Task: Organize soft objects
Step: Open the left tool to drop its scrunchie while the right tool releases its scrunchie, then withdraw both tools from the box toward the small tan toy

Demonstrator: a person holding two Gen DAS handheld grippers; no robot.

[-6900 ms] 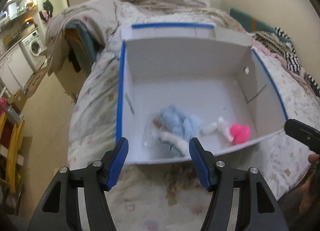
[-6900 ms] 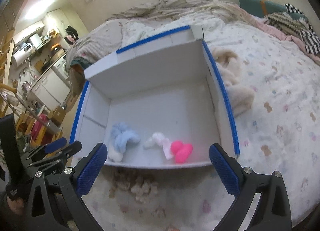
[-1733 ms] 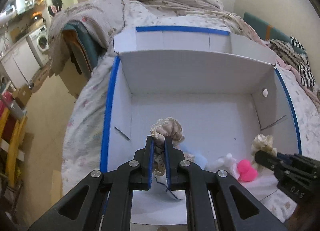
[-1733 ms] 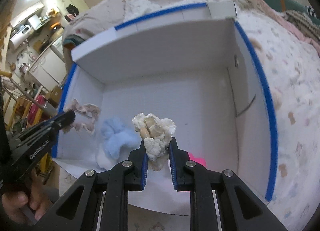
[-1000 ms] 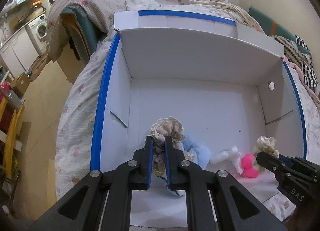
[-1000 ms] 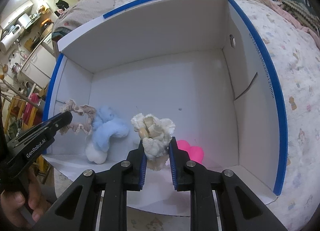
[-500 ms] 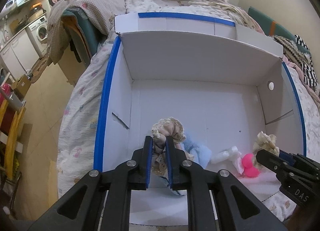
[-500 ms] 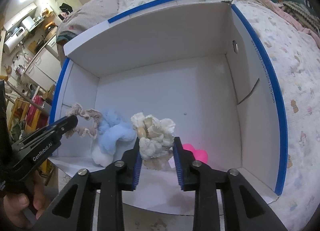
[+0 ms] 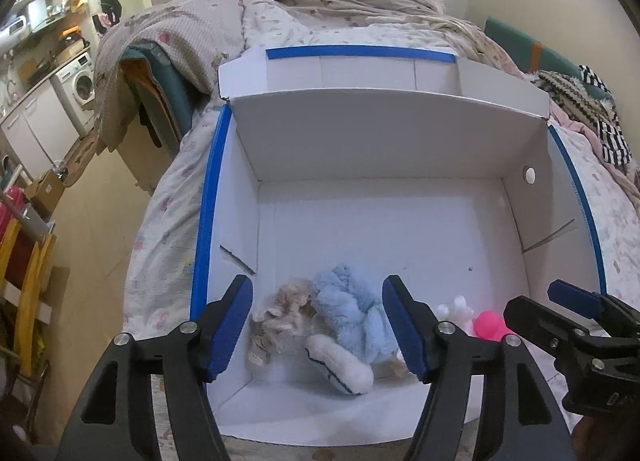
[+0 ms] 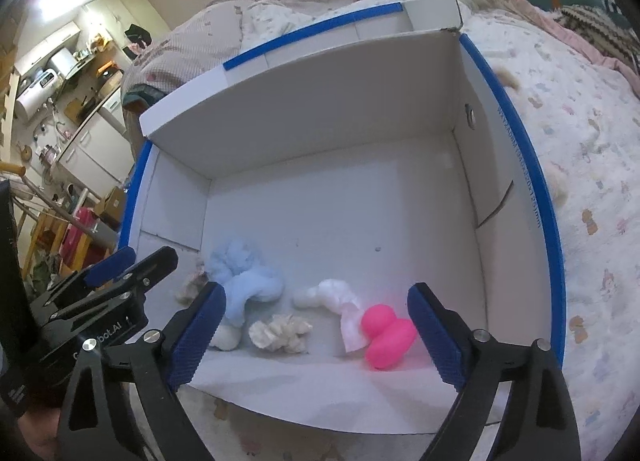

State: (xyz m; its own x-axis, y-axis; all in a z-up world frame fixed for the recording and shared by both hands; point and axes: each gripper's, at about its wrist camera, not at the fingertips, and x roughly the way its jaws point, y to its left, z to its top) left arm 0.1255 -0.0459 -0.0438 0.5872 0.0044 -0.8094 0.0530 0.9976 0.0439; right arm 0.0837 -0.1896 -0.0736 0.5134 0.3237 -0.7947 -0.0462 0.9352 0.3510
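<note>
Both the left gripper and right gripper hang spread and empty over the white cardboard box; the frilly cream scrunchie lies near its front edge. Lift straight up, clear of the walls.

box top: open, nothing over the box, so a gripper can drop straight in
back of floor: bare all the way to the far wall
front edge: crowded with blue plush, cream scrunchie, white toy, pink toy
sides: tall walls and a raised back flap block any sideways reach
</note>
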